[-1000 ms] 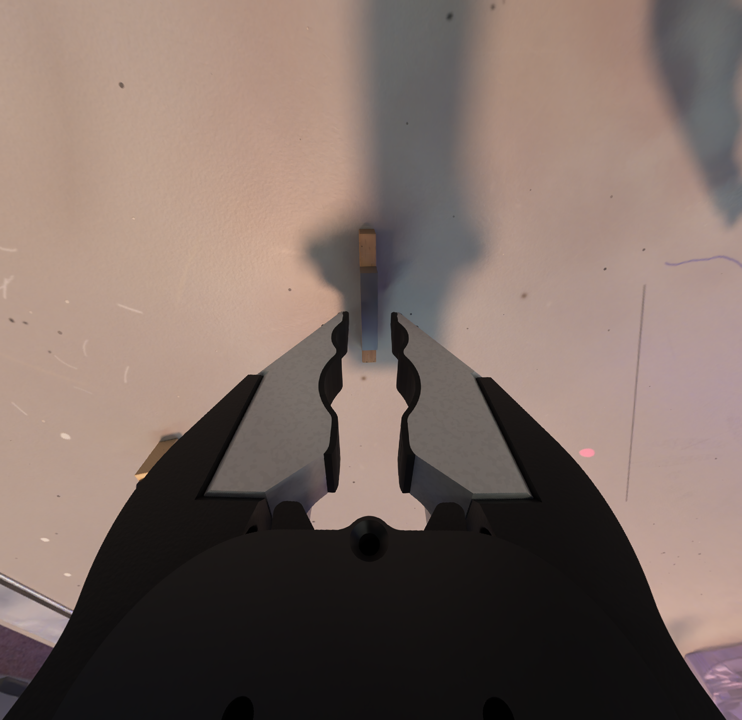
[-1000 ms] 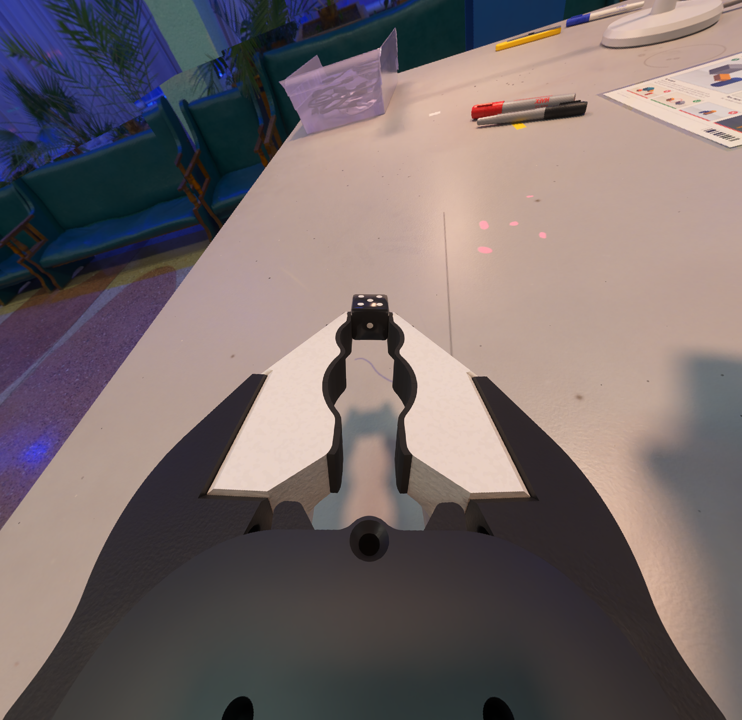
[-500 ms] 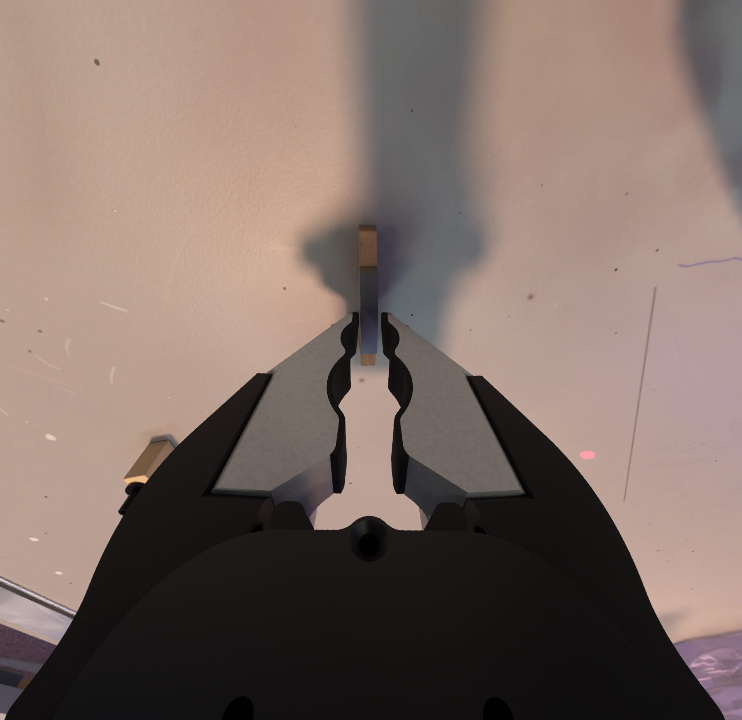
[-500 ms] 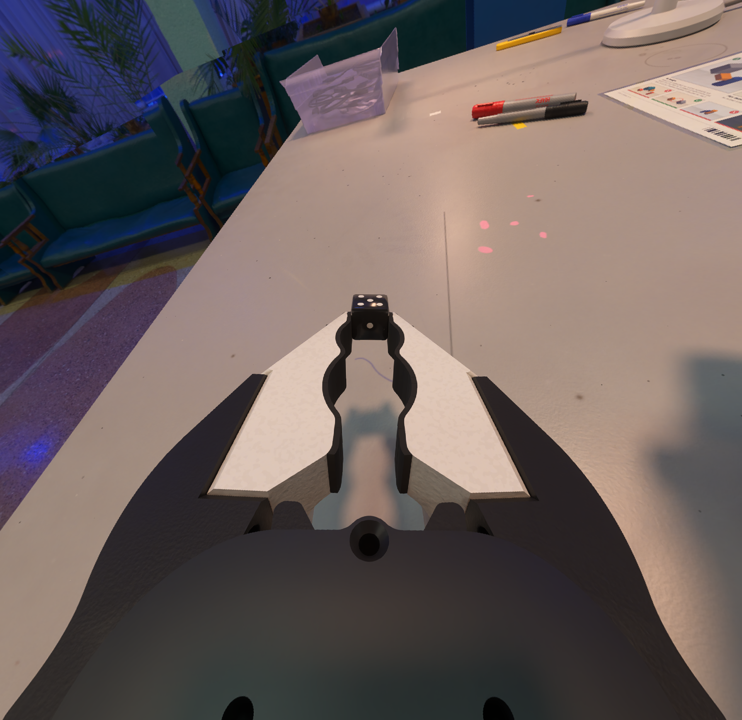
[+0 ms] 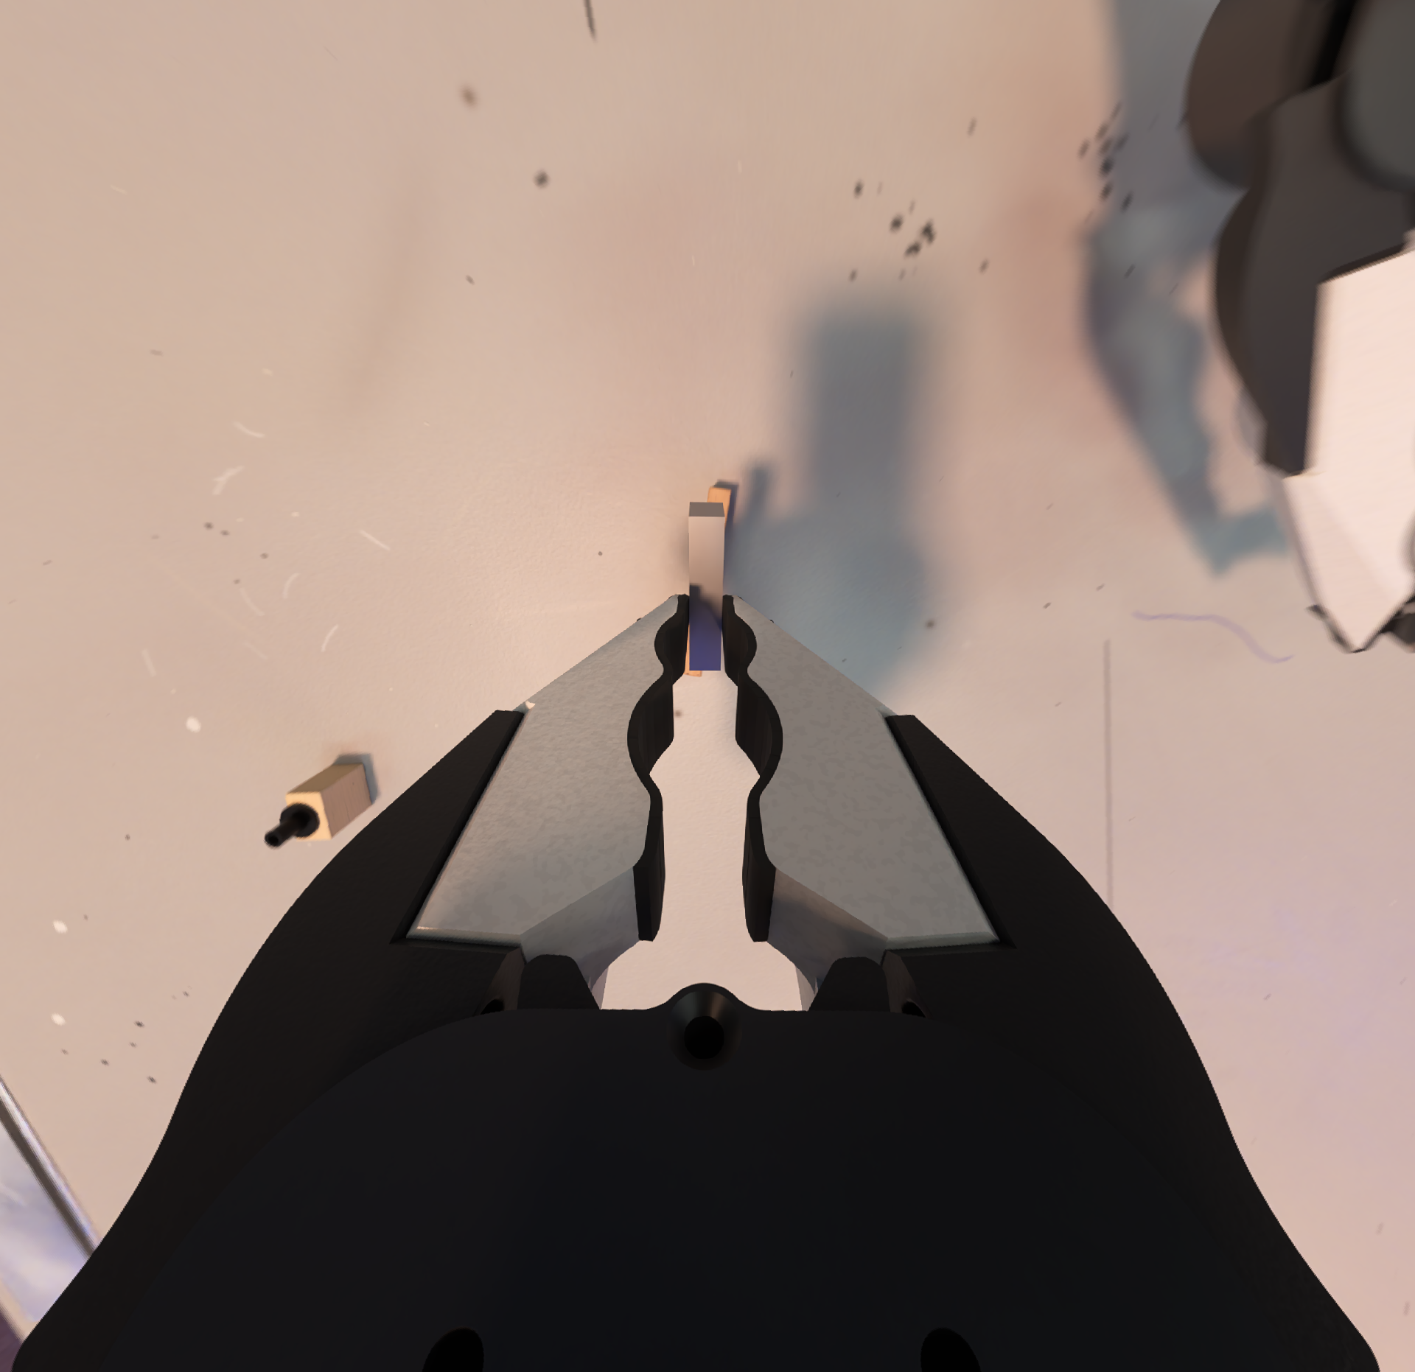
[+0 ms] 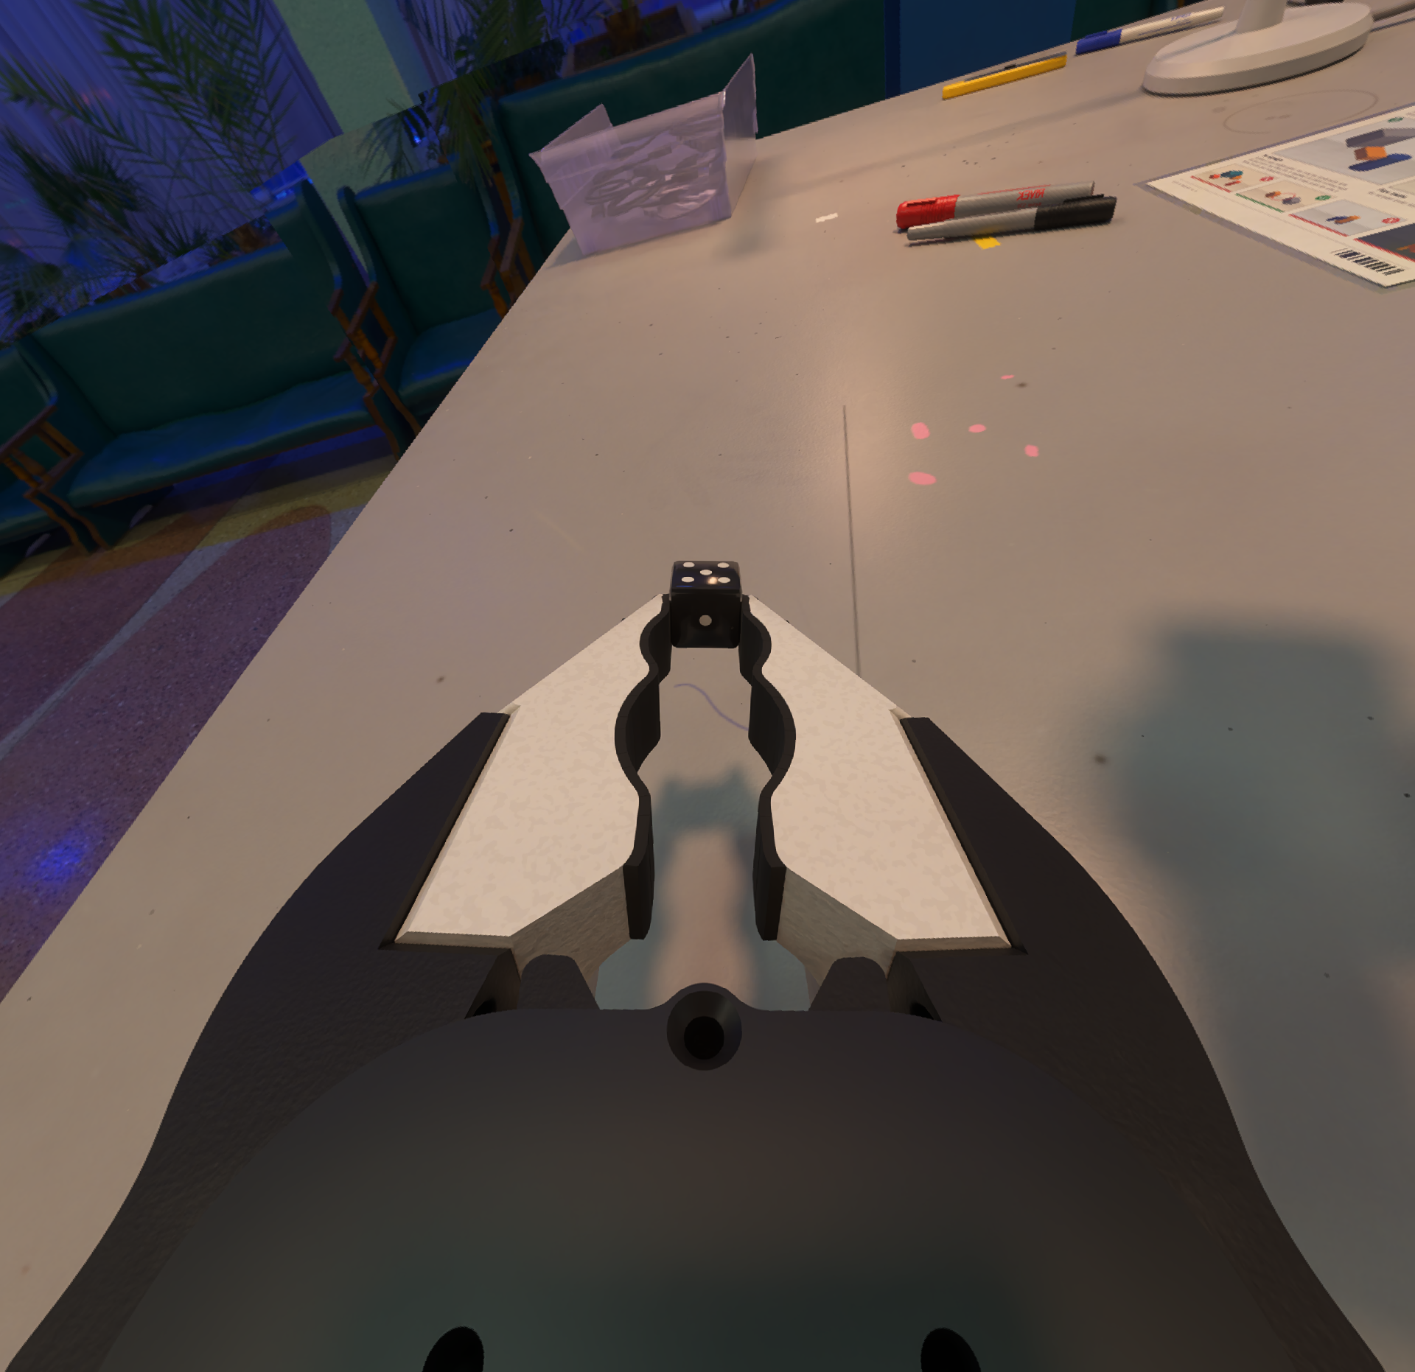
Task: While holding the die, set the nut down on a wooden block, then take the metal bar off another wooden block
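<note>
In the left wrist view my left gripper (image 5: 704, 612) is shut on the grey metal bar (image 5: 706, 554) and holds it upright above a wooden block (image 5: 720, 491), which peeks out behind the bar. A second wooden block (image 5: 343, 793) lies at the left with the black nut (image 5: 289, 827) on its end. In the right wrist view my right gripper (image 6: 704, 622) is shut on the black die (image 6: 704, 579) and holds it above the table. One white finger (image 5: 1370, 432) of the right gripper shows at the left wrist view's far right.
On the grey table (image 6: 1072, 646) lie two markers (image 6: 1003, 206), a clear plastic box (image 6: 651, 172), a white lamp base (image 6: 1256, 41) and a printed sheet (image 6: 1317, 187). The table's left edge (image 6: 459, 394) drops to a floor with green chairs (image 6: 199, 355).
My left gripper has shut on the metal bar and risen with it off the block. The block with the nut and the right gripper came into view. The right gripper has not moved.
</note>
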